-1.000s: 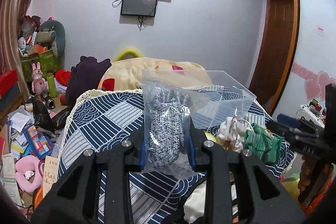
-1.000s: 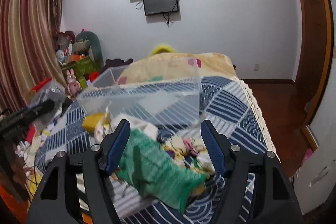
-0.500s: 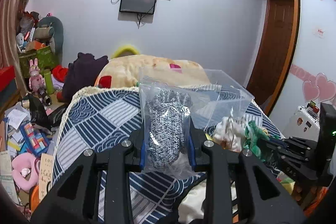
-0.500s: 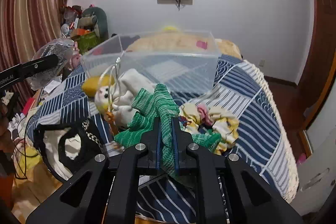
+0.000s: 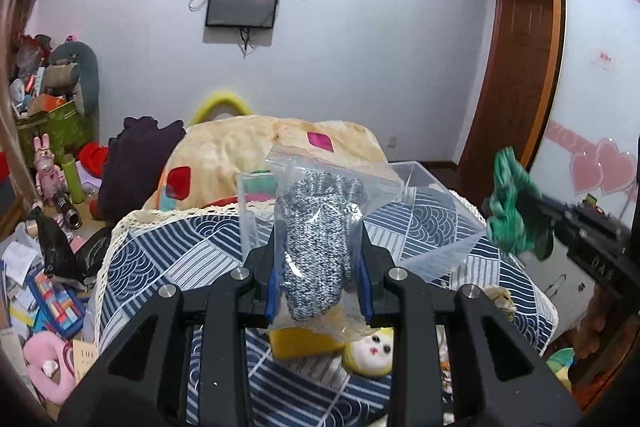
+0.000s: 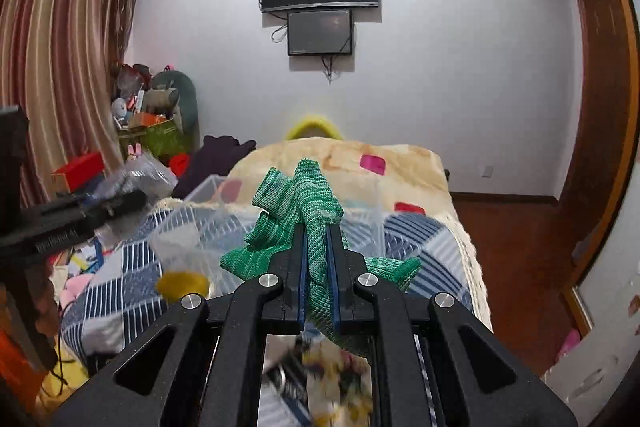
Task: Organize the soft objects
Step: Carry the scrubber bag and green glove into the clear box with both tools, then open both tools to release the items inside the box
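Note:
My left gripper [image 5: 318, 267] is shut on a clear plastic bag holding grey knit gloves [image 5: 316, 235], lifted above the bed in front of a clear plastic bin [image 5: 440, 223]. My right gripper [image 6: 317, 247] is shut on a green knit cloth [image 6: 300, 203], held up in the air in front of the same bin [image 6: 192, 227]. The green cloth [image 5: 512, 207] and the right gripper also show at the right of the left wrist view. A yellow-haired doll [image 5: 370, 351] and a yellow soft item [image 5: 300, 345] lie on the blue patterned bedspread [image 5: 168, 267] below.
A beige blanket [image 5: 248, 147] and a dark purple garment [image 5: 136, 163] lie behind the bin. Cluttered floor and toys are at the left [image 5: 44, 267]. More small fabric items lie blurred under the right gripper [image 6: 332, 379]. A wooden door [image 5: 516, 75] stands at the right.
My right gripper closed on the green cloth and lifted it off the bed. My left gripper kept its hold on the bagged gloves and moved forward toward the bin.

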Tool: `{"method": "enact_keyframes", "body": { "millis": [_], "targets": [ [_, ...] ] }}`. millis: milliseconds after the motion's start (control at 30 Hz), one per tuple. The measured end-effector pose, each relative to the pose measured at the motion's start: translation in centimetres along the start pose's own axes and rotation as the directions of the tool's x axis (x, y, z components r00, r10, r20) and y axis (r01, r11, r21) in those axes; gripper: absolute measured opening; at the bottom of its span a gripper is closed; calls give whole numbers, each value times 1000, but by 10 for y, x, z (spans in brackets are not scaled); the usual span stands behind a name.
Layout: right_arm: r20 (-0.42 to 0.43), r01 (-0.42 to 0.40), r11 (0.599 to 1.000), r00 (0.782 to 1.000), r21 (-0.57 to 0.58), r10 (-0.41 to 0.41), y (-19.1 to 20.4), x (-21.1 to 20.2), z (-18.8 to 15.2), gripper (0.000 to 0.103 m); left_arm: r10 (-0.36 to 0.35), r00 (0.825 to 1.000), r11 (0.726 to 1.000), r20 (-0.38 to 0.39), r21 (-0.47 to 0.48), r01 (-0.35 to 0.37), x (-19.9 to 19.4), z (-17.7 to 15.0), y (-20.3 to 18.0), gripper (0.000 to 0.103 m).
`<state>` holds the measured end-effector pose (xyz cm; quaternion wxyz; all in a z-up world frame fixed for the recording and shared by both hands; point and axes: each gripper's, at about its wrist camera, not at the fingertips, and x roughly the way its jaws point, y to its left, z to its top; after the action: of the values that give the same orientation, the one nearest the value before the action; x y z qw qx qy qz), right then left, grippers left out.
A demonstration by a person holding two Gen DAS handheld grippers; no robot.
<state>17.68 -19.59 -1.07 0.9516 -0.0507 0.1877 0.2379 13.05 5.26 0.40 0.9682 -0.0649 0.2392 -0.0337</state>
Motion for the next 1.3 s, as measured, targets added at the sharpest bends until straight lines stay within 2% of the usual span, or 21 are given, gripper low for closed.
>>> {"method": "enact_keyframes", "body": {
  "millis": [267, 400, 667, 833, 967, 1067, 1100, 1133, 1200, 1233, 1300],
  "targets": [
    [-48, -33, 999, 998, 23, 34, 2, 47, 21, 8, -8, 993, 1000, -121, -8, 7, 53, 14, -1, 30],
    [-106, -25, 1000, 994, 12, 27, 8, 72, 15, 8, 0, 985, 1000, -175, 7, 1, 76, 13, -6, 30],
    [-244, -40, 999, 969, -25, 33, 13, 112, 1, 8, 30, 964, 999, -265, 39, -20, 113, 2, -11, 30],
    [-294, -53, 998, 955, -37, 40, 12, 121, -2, 8, 6, 953, 1000, -304, 23, 1, 124, -5, -11, 30],
    [-312, -56, 997, 949, -46, 38, 12, 122, -4, 8, 15, 954, 999, -300, 35, -5, 122, -5, -12, 35],
    [-308, -56, 997, 951, -44, 40, 11, 118, -3, 14, -8, 952, 1000, -304, 21, 15, 118, -4, -11, 39],
    [-303, -60, 997, 952, -41, 45, 11, 116, -3, 20, -8, 954, 1000, -300, 24, 16, 115, -4, -12, 40],
    [-297, -59, 998, 954, -39, 45, 10, 115, -3, 29, -4, 956, 999, -294, 31, 14, 112, -4, -13, 44],
    [-278, -50, 998, 960, -45, 36, 10, 108, -1, 39, 11, 962, 999, -274, 42, 0, 106, -3, -14, 55],
    [-265, -44, 998, 964, -54, 29, 10, 102, 0, 42, 15, 965, 999, -261, 44, -3, 101, -2, -14, 59],
    [-248, -37, 997, 969, -65, 20, 11, 96, 2, 42, 12, 970, 999, -241, 38, -3, 91, 0, -13, 59]
  ]
}}
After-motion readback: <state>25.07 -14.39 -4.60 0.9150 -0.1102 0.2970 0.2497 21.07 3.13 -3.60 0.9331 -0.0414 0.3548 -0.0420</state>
